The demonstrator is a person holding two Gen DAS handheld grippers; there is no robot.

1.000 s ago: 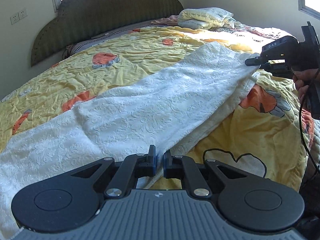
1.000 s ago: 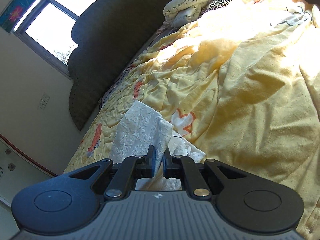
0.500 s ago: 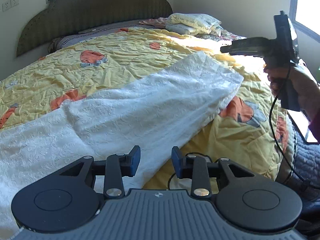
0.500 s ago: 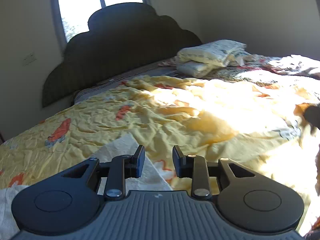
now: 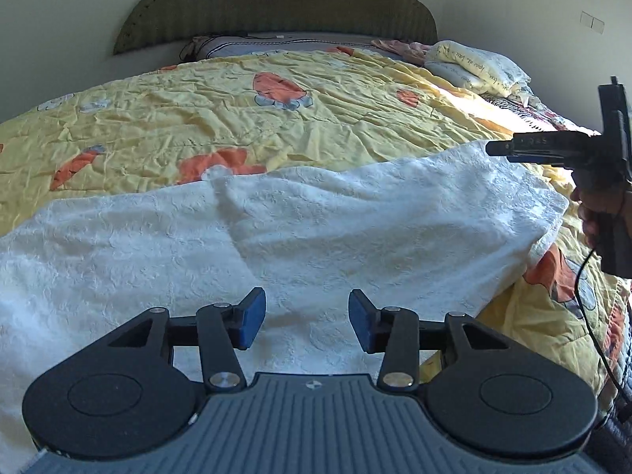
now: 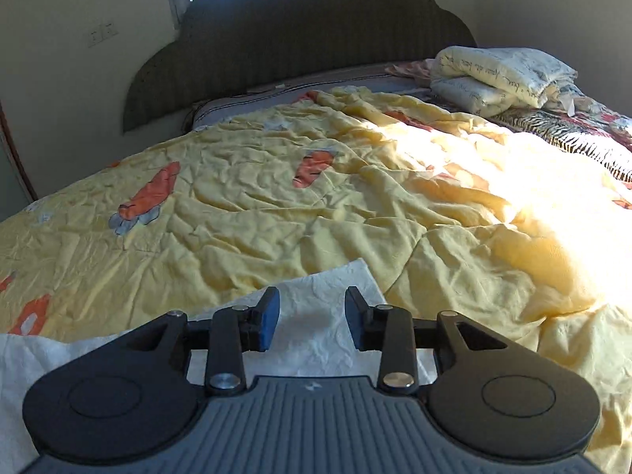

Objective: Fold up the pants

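Observation:
White textured pants (image 5: 276, 229) lie folded lengthwise across the yellow quilt (image 5: 221, 118), stretching from the left edge to a far end at the right. My left gripper (image 5: 303, 318) hovers over the near edge of the pants, its jaws opening, with no cloth pinched between the blue pads. My right gripper (image 6: 312, 318) hangs above the pants' far end (image 6: 324, 308), jaws opening too, nothing between them. In the left wrist view the right gripper (image 5: 491, 148) appears side-on above that far end, held by a hand (image 5: 596, 213).
A dark scalloped headboard (image 6: 300, 39) stands against the back wall. Folded pale bedding (image 6: 497, 75) is stacked at the far right of the bed, beside a striped patterned cloth (image 6: 568, 130). Bright sunlight falls on the quilt's right side. A cable (image 5: 592, 316) hangs from the right gripper.
Both grippers went from shut on the pants' edges to open, letting the cloth drop flat. Both lifted and rolled level; the right one pulled back from the pants' end.

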